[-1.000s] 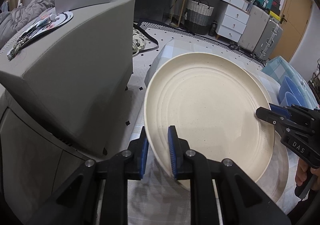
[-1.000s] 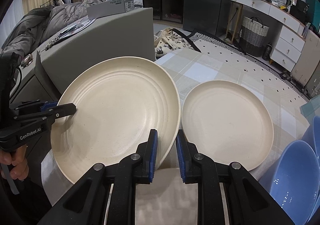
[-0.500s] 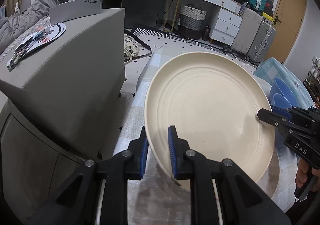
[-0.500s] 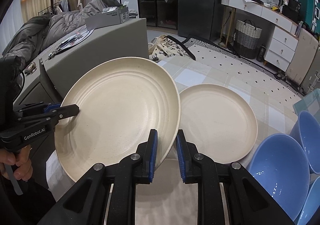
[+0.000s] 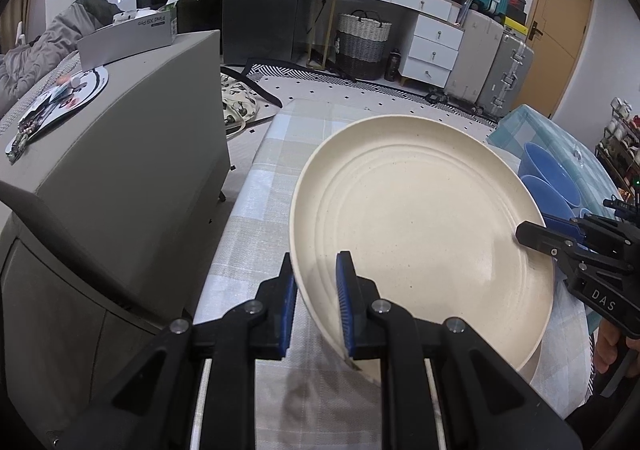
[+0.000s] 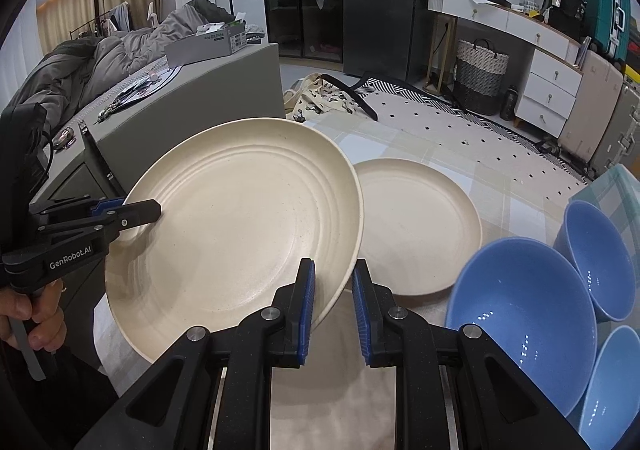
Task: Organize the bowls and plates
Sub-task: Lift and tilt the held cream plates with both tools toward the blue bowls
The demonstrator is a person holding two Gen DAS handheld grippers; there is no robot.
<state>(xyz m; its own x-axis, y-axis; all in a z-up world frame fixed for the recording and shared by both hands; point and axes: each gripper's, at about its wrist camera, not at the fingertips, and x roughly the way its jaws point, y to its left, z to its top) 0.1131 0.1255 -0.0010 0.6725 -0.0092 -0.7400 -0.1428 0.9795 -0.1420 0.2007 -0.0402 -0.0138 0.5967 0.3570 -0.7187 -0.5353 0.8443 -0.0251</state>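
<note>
A large cream plate [image 5: 424,226] [image 6: 236,226] is held in the air above the table, tilted, gripped on opposite rims. My left gripper [image 5: 316,298] is shut on its near-left rim; it shows in the right wrist view [image 6: 140,213]. My right gripper [image 6: 334,298] is shut on its right rim; it shows in the left wrist view [image 5: 536,238]. A second cream plate [image 6: 420,226] lies flat on the checked tablecloth [image 5: 256,217], apart from the held one. Three blue bowls [image 6: 524,314] stand at the right.
A grey cabinet [image 5: 120,177] with a box and clutter stands just left of the table. A light blue container [image 5: 560,141] sits behind the bowls. A basket, white drawers and suitcases line the far wall.
Both grippers have lifted the large plate higher and drawn back toward me. More tablecloth and the third blue bowl have come into view.
</note>
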